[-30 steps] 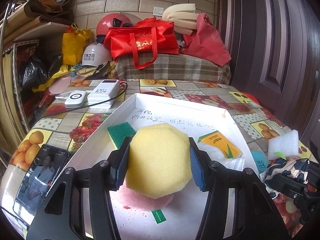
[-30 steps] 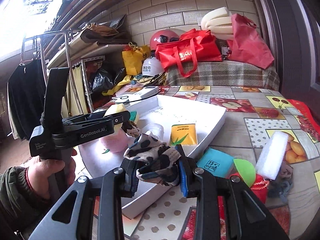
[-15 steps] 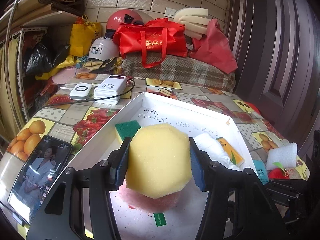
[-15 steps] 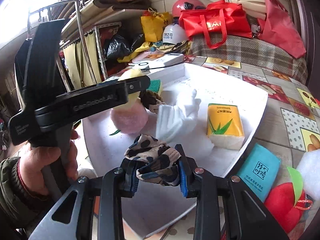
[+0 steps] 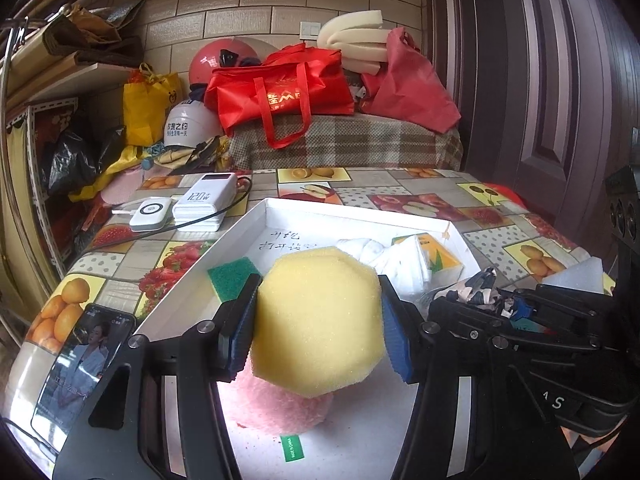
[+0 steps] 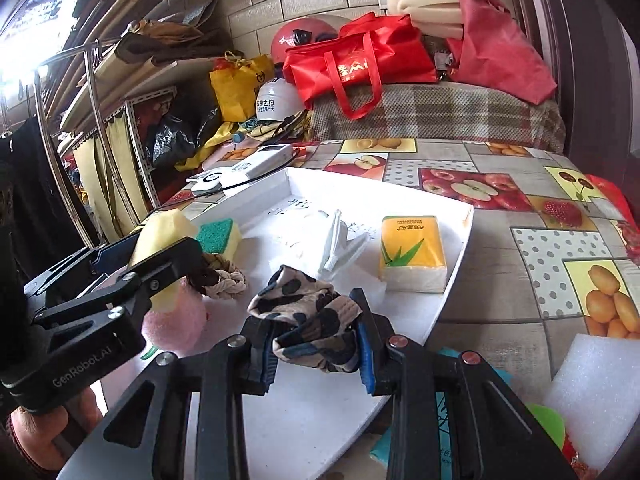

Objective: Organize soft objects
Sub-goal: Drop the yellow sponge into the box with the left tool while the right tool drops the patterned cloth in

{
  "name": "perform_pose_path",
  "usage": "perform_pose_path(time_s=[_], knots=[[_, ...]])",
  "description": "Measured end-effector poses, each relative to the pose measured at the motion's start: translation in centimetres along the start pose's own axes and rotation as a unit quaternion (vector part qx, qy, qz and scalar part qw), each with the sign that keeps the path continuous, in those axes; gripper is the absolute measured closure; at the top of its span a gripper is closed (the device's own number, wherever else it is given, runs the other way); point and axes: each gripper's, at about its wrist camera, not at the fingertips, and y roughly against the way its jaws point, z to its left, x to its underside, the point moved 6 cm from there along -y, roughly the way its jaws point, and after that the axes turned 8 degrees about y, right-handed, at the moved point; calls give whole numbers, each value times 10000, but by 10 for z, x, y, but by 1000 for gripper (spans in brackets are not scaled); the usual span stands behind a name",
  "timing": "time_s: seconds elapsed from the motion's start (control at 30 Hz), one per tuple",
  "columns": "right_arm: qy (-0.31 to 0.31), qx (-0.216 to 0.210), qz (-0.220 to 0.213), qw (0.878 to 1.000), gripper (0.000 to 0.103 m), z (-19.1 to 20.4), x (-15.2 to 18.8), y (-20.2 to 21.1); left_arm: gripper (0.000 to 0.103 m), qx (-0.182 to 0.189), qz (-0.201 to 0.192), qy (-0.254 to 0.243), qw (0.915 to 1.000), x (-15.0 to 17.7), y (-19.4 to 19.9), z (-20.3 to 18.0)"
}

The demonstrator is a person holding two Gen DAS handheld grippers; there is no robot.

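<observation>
My left gripper (image 5: 319, 330) is shut on a yellow sponge (image 5: 320, 308) and holds it just above a pink puff (image 5: 280, 404) inside the white tray (image 5: 360, 214). In the right wrist view the same sponge (image 6: 164, 228) shows between the left gripper's fingers (image 6: 160, 258). My right gripper (image 6: 316, 344) is shut on a spotted cloth (image 6: 304, 304) and hangs over the tray's (image 6: 380, 188) near part, close beside the left one. In the tray lie a green scouring sponge (image 6: 218, 236), a braided rope piece (image 6: 224, 276), a white cloth (image 6: 332, 236) and a yellow tissue pack (image 6: 412, 248).
A phone (image 5: 80, 364) and two white power banks (image 5: 204, 200) lie on the fruit-print tablecloth left of the tray. A white foam block (image 6: 592, 392) and a green item (image 6: 548, 420) sit to the right. Bags and helmets crowd the back. A hand (image 6: 48, 436) grips the left tool.
The right gripper has carried the spotted cloth from the tray's outer edge to over the tray, closer to the left gripper. The left gripper keeps its hold on the sponge, almost in place.
</observation>
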Motion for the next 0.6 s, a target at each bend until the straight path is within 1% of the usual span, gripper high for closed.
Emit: perform_pose_path(time_s=[0.07, 0.13, 0.17, 0.2, 0.23, 0.27, 0.3, 0.33, 0.47, 0.6], knots=[[38, 107, -55, 9999, 69, 0, -1, 2, 45, -85, 117, 48, 9999, 1, -6, 0], [1, 109, -74, 9999, 67, -2, -2, 1, 42, -146, 98, 139, 9997, 0, -6, 5], [-32, 158, -78, 9998, 56, -4, -3, 1, 40, -224, 19, 235, 9995, -1, -4, 10], [-73, 213, -80, 9997, 39, -6, -2, 2, 38, -285, -69, 357, 9989, -2, 0, 15], [-131, 260, -78, 9995, 28, -9, -3, 1, 35, -307, -144, 482, 9983, -3, 3, 20], [-202, 290, -79, 9993, 15, -12, -3, 1, 23, -337, -187, 581, 9976, -4, 4, 25], [-255, 278, -96, 9992, 16, -14, -2, 1, 14, -378, -200, 663, 9969, -4, 5, 28], [-289, 269, -111, 9992, 16, -16, -2, 2, 13, -402, -207, 709, 9965, -4, 5, 30], [-274, 430, -119, 9986, 15, -16, -2, 4, 12, -545, -271, 662, 9959, -5, 7, 29], [-236, 511, -181, 9983, 15, -15, -2, 6, 12, -556, -336, 649, 9958, -5, 9, 30]])
